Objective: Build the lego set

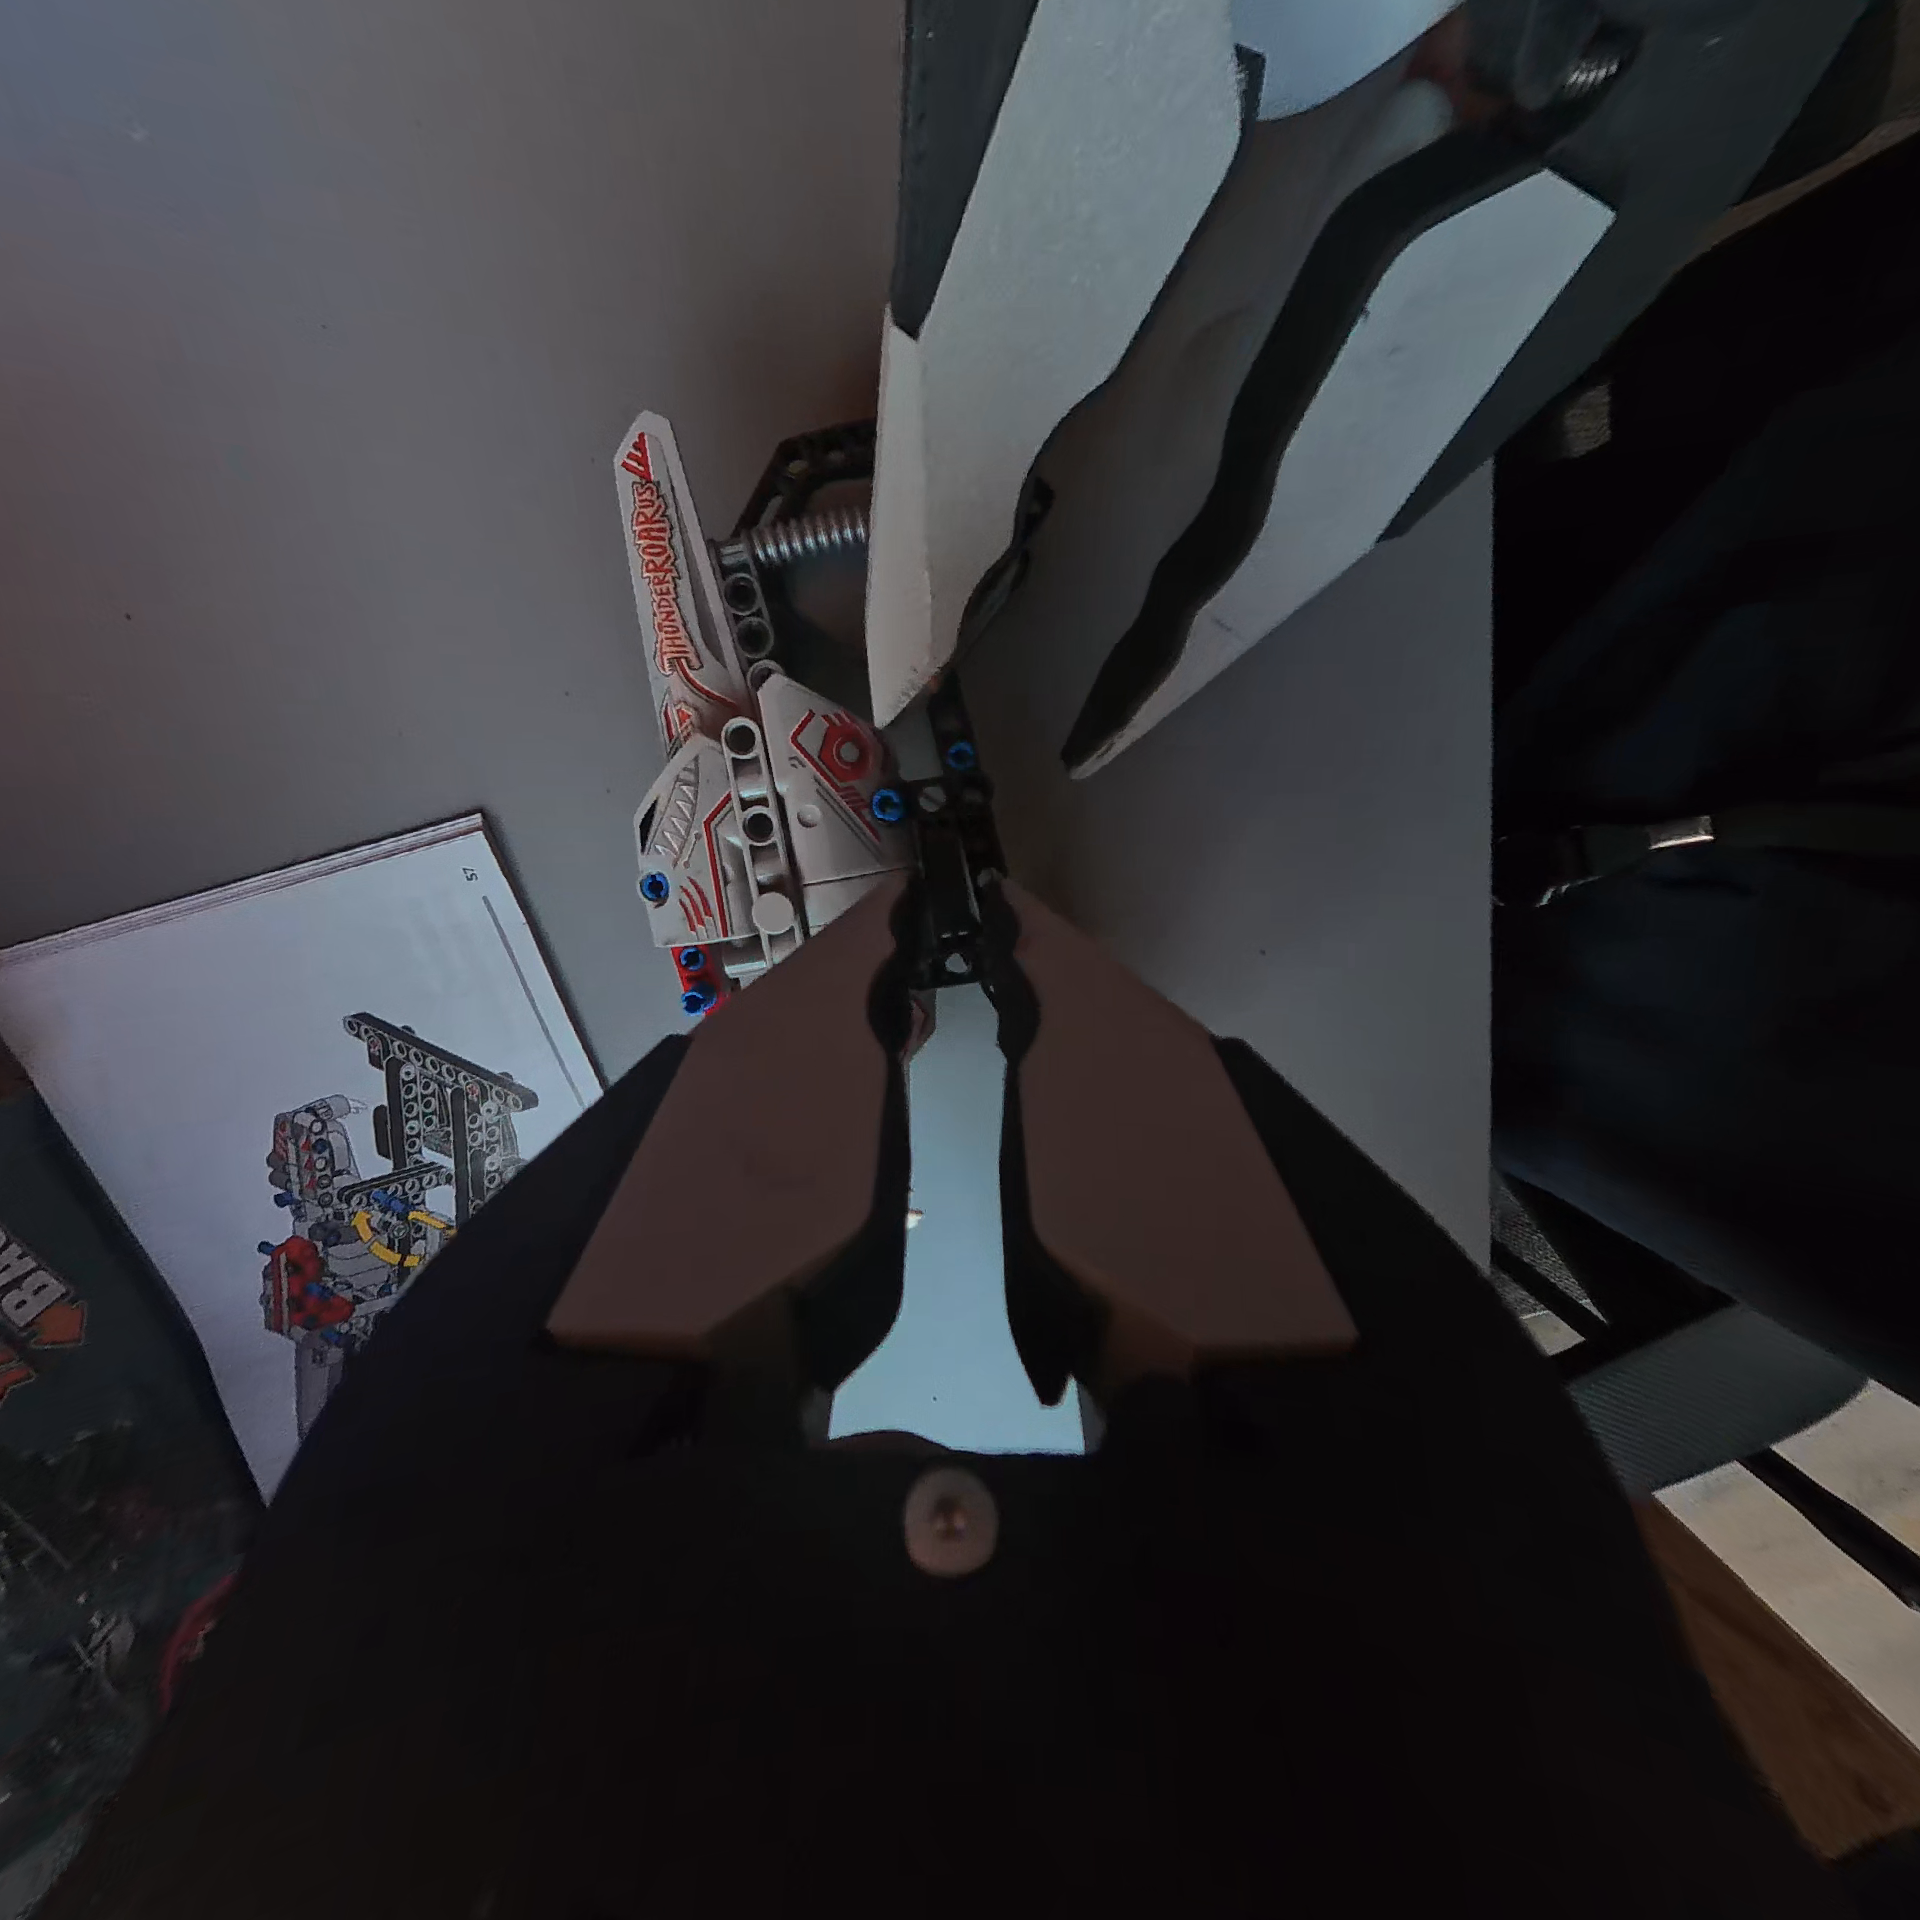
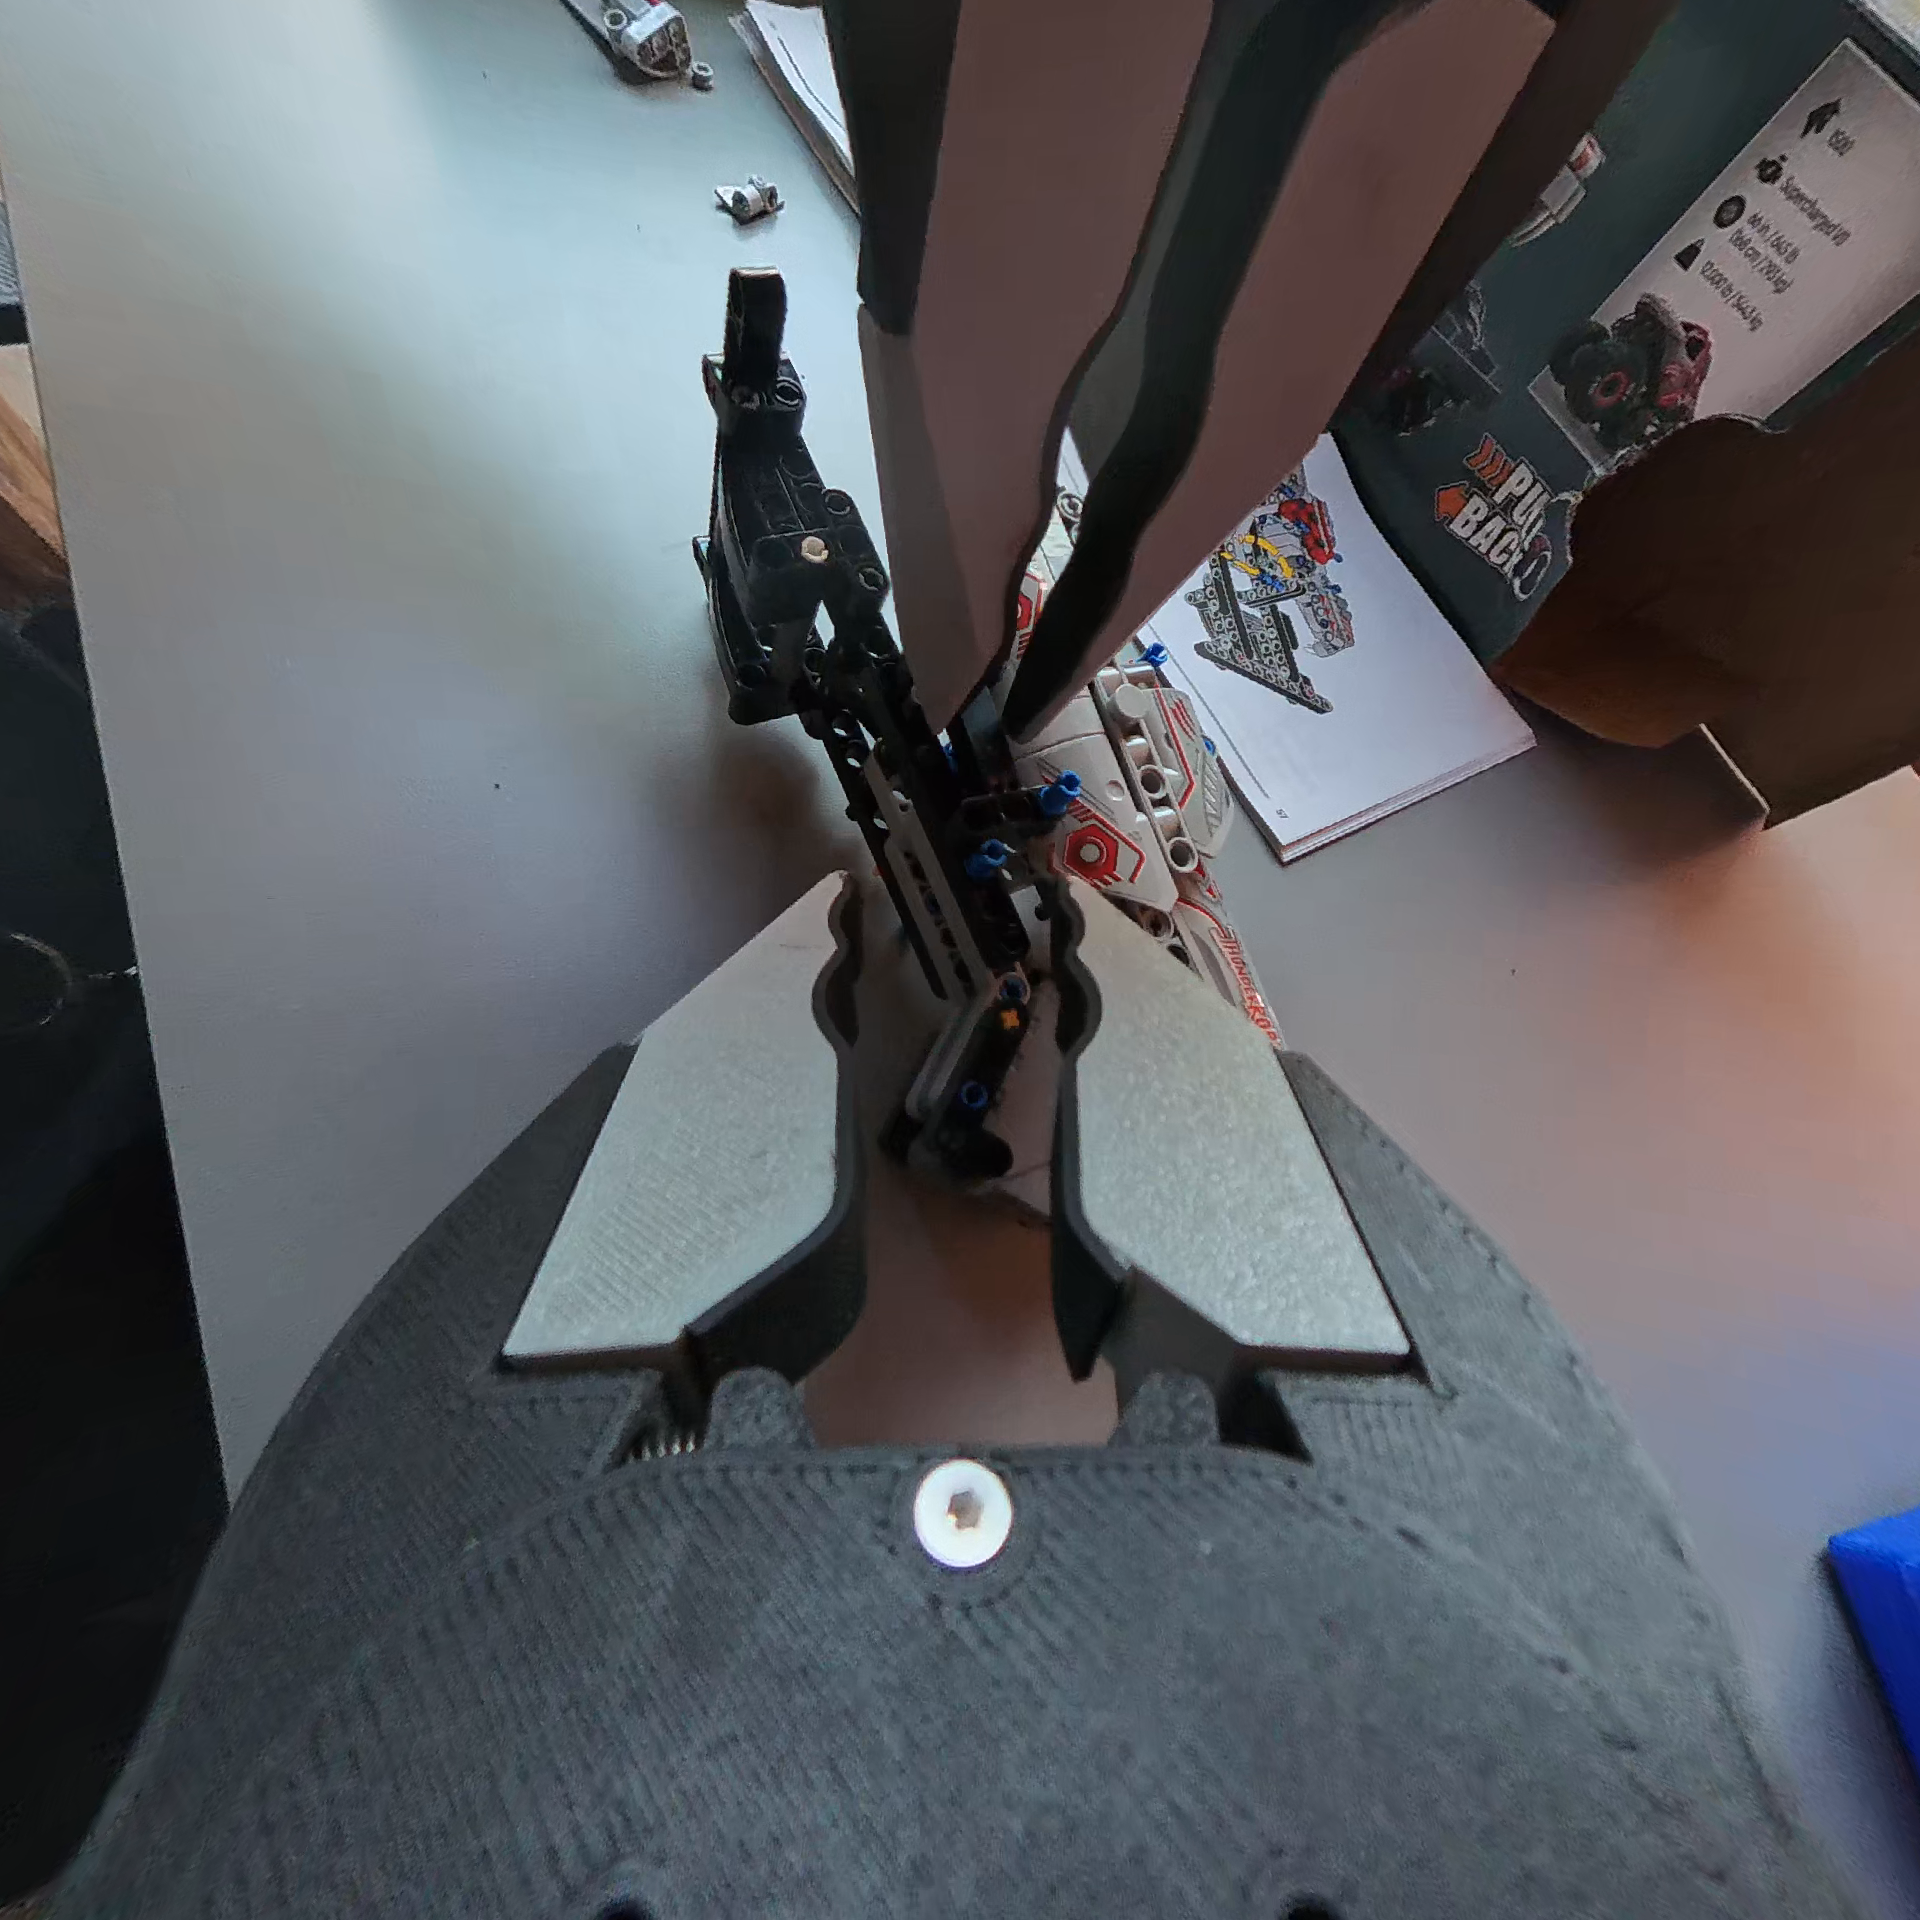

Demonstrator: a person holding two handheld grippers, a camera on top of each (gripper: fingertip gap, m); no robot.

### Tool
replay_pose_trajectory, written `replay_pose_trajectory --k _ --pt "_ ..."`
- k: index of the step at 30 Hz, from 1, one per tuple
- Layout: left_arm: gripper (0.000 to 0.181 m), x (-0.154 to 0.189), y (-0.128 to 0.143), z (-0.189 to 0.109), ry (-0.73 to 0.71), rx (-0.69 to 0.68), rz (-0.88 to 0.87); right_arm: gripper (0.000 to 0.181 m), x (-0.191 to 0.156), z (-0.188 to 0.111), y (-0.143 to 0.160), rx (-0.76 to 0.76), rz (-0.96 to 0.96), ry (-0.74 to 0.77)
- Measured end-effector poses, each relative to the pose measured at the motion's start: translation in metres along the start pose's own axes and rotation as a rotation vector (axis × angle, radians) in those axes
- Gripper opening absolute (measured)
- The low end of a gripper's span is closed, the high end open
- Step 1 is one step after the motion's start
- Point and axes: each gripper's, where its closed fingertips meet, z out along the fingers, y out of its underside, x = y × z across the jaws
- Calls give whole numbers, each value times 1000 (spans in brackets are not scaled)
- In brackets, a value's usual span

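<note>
The partly built lego model (image 1: 821,790) has white panels with red markings, a black beam frame, blue pins and a metal spring. It rests on the grey table (image 1: 312,416). My left gripper (image 1: 948,899) is shut on the black frame at the model's near end. My right gripper (image 1: 997,738) comes in from the top, its white fingers astride the same frame. In the right wrist view the model (image 2: 790,540) stands tilted. My right gripper (image 2: 954,899) is open around its long black and grey beams, with a gap on the left. The left gripper (image 2: 992,707) pinches the frame from above.
An open instruction booklet (image 1: 312,1039) (image 2: 1351,675) lies beside the model, next to the set's box (image 2: 1662,312). Loose small pieces (image 2: 748,197) lie at the far end of the table (image 2: 416,727). A brown object (image 2: 1714,582) and a blue object (image 2: 1881,1621) are on the right. Less than 4 cm separates the two grippers' tips. Between my right fingertips and the blue object (image 2: 1881,1621) there is roughly 25 centimetres.
</note>
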Motion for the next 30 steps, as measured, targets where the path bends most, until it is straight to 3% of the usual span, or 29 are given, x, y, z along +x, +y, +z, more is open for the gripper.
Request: replay_pose_trajectory --k 11,30 --pt "7 -3 1 3 -8 -57 -25 28 -3 7 3 -28 -45 26" --pt "5 -2 -3 5 16 -34 -76 25 -1 7 5 -30 -78 60"
